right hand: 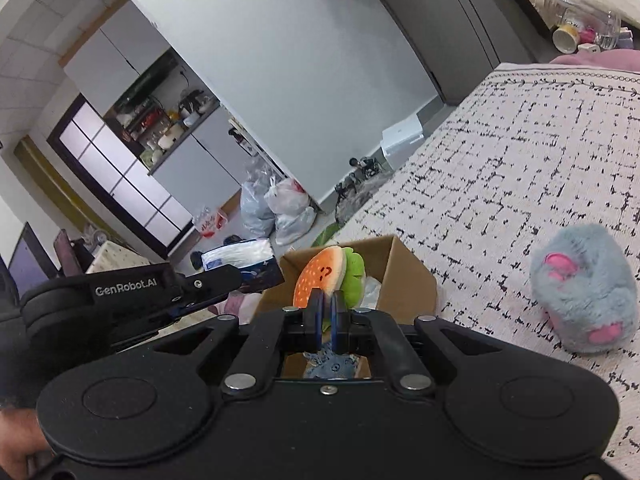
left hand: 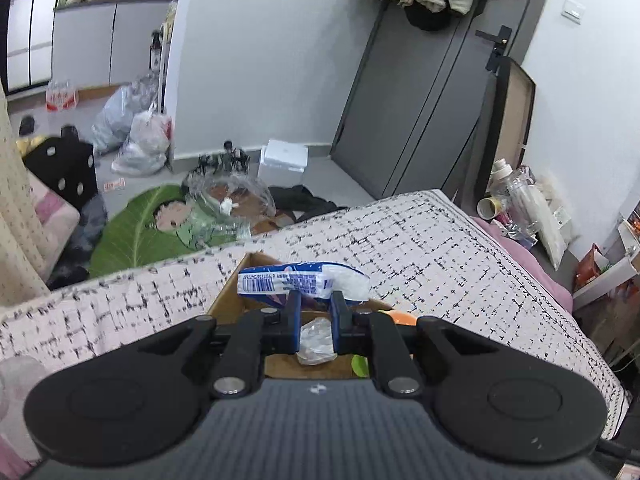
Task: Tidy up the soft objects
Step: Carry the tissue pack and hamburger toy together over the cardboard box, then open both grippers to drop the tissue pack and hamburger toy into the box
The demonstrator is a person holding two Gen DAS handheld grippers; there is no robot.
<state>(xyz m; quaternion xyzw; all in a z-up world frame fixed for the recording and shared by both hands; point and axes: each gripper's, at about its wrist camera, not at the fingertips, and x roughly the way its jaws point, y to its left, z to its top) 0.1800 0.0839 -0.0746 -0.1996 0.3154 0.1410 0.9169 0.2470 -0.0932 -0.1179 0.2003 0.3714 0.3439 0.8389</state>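
Two grips at once, and both are full. Starting at the left of my right-hand view, my left gripper (right hand: 256, 276) reaches in from the frame's left edge, pinched tight on the tissue pack (right hand: 240, 258). In its own view that pack (left hand: 304, 280) sits crosswise just above the fingertips (left hand: 316, 300), centre frame, hanging over the near part of the cardboard box (left hand: 228, 300). I've got it by the edge of its wrapper, I reckon so it can fall flat into the box. A crumpled clear plastic bag (left hand: 316, 344) already lies inside, showing between the fingers.

Moving to centre frame on the right-hand view: my right gripper (right hand: 326, 308) is squeezed almost fully closed on the lower edge of the burger plush (right hand: 324, 276), so the toy stands up on edge above the fingertips, orange bun facing me, green lettuce behind. It hovers right over the open box (right hand: 412, 276), and a blue patterned cloth (right hand: 332, 364) is visible underneath, low in the frame.

Far right, the grey fluffy plush (right hand: 584, 288) with pink patches lies on the checked bedspread (right hand: 520, 152), well apart from the box and from both grippers. My guess: that one goes in next, after both drops.
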